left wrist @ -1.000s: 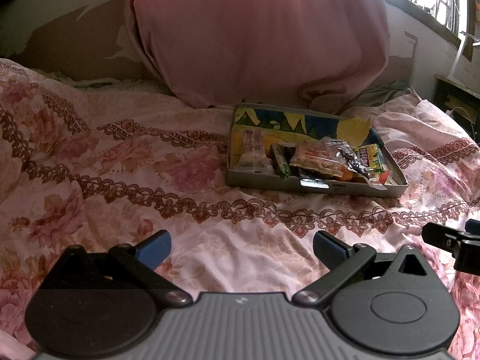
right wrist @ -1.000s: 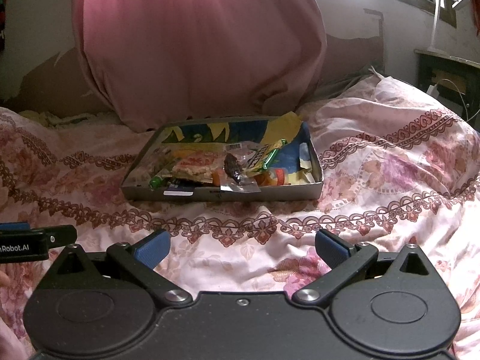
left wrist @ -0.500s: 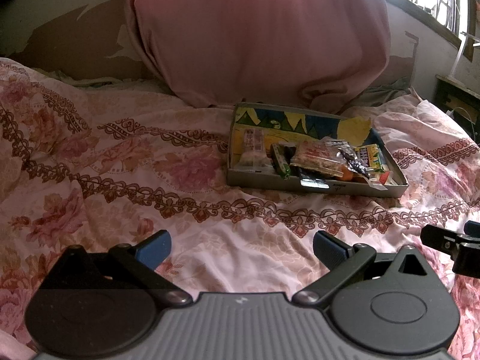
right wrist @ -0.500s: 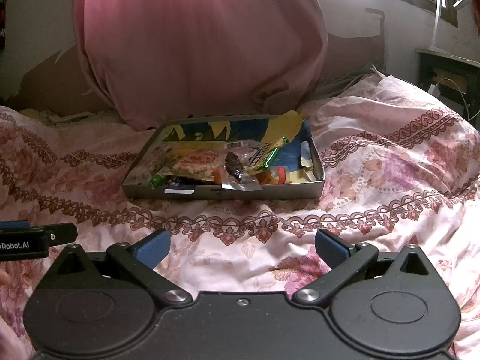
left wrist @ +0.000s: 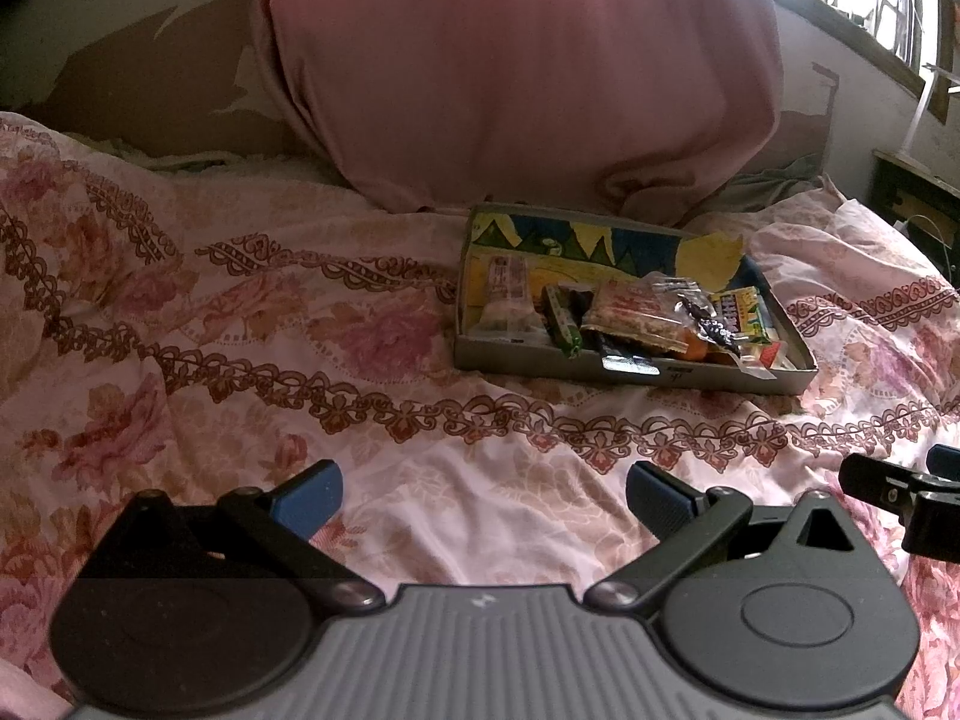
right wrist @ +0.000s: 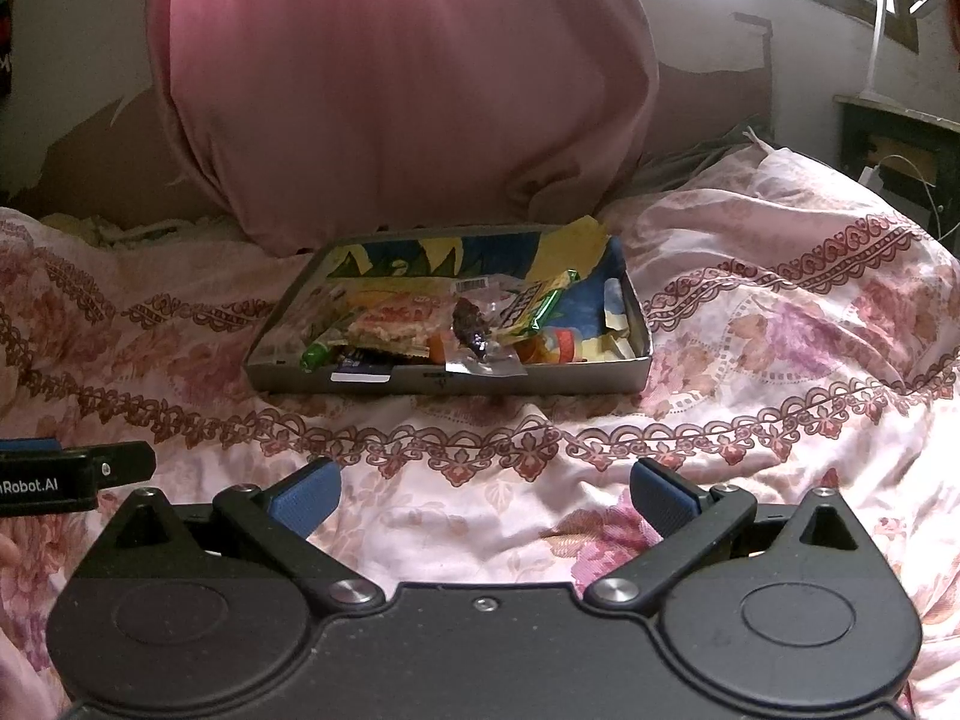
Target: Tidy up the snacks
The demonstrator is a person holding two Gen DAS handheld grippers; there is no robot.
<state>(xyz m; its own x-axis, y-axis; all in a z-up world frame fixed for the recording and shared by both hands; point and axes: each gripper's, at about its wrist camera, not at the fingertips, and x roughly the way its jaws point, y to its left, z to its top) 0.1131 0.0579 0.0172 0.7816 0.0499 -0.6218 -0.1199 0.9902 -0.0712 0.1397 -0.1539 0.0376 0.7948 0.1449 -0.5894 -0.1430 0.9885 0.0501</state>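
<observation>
Right wrist view: pink pillow point(right wrist: 396, 90) behind snack tray point(right wrist: 528, 373) on bedspread point(right wrist: 780, 324).

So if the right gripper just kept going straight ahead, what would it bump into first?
Probably the floral bedspread, which rises ahead of the open right gripper; beyond that, the near wall of the snack tray. Depth is hard to judge.

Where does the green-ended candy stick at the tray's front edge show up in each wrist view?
Left wrist: green-ended candy stick lies centre-right, in the tray's front-left part.
Right wrist: the same stick lies left of centre, at the tray's front-left corner.
Shared landmark: pink pillow behind the tray.
</observation>
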